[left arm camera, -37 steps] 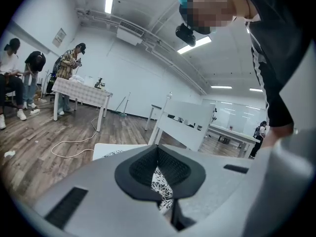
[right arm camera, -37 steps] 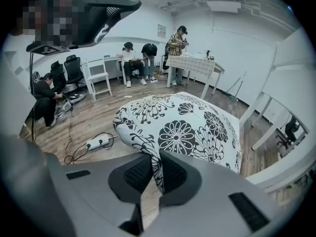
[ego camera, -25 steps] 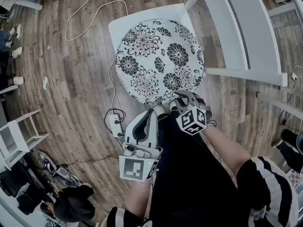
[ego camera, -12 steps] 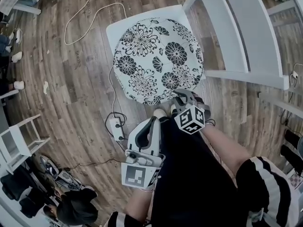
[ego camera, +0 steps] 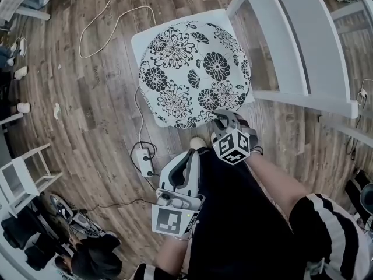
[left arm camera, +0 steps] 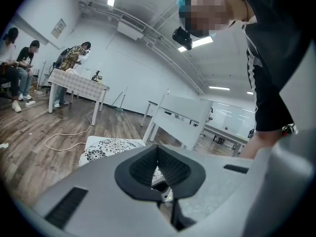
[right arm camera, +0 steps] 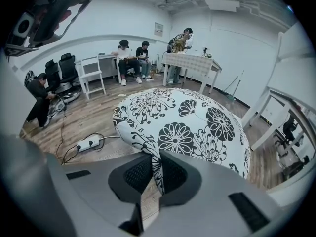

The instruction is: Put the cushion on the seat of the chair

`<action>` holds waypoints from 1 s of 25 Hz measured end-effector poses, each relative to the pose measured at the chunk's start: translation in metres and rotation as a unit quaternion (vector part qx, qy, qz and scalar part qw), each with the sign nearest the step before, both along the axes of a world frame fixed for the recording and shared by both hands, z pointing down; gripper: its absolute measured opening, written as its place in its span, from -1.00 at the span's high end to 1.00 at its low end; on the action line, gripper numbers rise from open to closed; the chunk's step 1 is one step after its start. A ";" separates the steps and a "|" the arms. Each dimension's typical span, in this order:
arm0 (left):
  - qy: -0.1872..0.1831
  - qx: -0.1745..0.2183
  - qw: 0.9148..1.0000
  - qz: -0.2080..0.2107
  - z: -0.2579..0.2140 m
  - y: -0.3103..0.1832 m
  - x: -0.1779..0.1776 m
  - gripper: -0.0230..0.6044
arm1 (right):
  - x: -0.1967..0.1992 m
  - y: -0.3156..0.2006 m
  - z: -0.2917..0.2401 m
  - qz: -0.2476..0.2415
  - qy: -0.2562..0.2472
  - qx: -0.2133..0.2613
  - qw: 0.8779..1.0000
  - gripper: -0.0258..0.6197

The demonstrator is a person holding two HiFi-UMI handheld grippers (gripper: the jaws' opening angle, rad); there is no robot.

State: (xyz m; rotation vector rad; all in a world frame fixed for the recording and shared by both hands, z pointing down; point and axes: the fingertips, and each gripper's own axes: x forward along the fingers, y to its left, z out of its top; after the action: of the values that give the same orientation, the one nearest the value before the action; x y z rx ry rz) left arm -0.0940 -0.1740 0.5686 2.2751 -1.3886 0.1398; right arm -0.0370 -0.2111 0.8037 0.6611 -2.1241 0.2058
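Note:
A round white cushion [ego camera: 195, 72] with black flowers lies on the seat of the white chair [ego camera: 141, 35], whose back [ego camera: 291, 45] stands to the right. My right gripper [ego camera: 223, 119] is at the cushion's near edge, shut on a fold of its fabric. The right gripper view shows that fold pinched between the pads of the right gripper [right arm camera: 152, 164], with the cushion [right arm camera: 192, 122] spreading beyond. My left gripper [ego camera: 187, 159] hangs near the person's body, apart from the cushion, shut and holding nothing. In the left gripper view the left gripper [left arm camera: 158, 149] points toward the cushion [left arm camera: 106, 146].
A power strip [ego camera: 144, 158] and its cables lie on the wooden floor below the chair. A white cord [ego camera: 99, 16] loops at the far left. A small white chair [ego camera: 20, 174] stands at the left. People [right arm camera: 131, 58] sit by a table [right arm camera: 190, 63] in the distance.
My left gripper has drawn back a little from the chair toward the person's body. The right gripper and the cushion have stayed where they were.

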 end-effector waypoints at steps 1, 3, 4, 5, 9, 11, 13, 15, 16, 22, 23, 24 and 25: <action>0.000 0.000 1.000 -0.001 0.000 0.002 -0.001 0.92 | 0.000 0.001 0.000 0.002 0.000 0.000 1.000 0.82; 0.000 0.000 1.000 -0.002 0.001 0.005 -0.002 0.92 | -0.001 0.001 0.001 0.002 0.002 0.002 1.000 0.82; 0.001 0.001 1.000 -0.003 0.002 0.006 -0.003 0.92 | -0.001 0.002 0.002 0.000 0.003 0.002 1.000 0.82; 0.001 0.000 1.000 -0.002 0.003 0.007 -0.003 0.92 | -0.002 0.001 0.003 -0.001 0.004 0.003 1.000 0.82; 0.003 0.001 1.000 0.003 0.003 0.008 -0.001 0.92 | -0.002 0.000 0.005 -0.002 0.007 0.006 1.000 0.82; 0.005 0.004 1.000 0.004 0.002 0.010 -0.001 0.92 | -0.002 0.000 0.005 -0.001 0.009 0.008 1.000 0.82; 0.005 0.004 1.000 0.005 0.003 0.012 -0.002 0.92 | -0.002 -0.001 0.006 -0.002 0.011 0.010 1.000 0.82; 0.004 0.003 1.000 0.007 0.005 0.014 -0.002 0.92 | -0.004 0.000 0.009 -0.003 0.014 0.011 1.000 0.82; 0.004 0.003 1.000 0.007 0.005 0.014 -0.002 0.92 | -0.004 0.000 0.010 -0.003 0.015 0.012 1.000 0.82; 0.006 0.003 1.000 0.008 0.005 0.018 -0.001 0.92 | -0.006 0.006 0.015 0.008 0.009 0.001 1.000 0.82; 0.006 0.002 1.000 0.008 0.005 0.018 -0.001 0.92 | -0.006 0.007 0.015 0.007 0.009 0.001 1.000 0.81; 0.006 0.001 1.000 0.008 0.005 0.018 -0.001 0.92 | -0.006 0.007 0.015 0.007 0.009 0.001 1.000 0.81; 0.007 0.001 1.000 0.009 0.005 0.019 0.000 0.92 | -0.006 0.007 0.014 0.008 0.008 0.001 1.000 0.80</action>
State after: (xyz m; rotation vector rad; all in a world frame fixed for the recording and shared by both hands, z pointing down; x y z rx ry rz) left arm -0.0944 -0.1551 0.5740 2.2869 -1.3620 0.1269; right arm -0.0425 -0.2038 0.8182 0.6781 -2.1049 0.2065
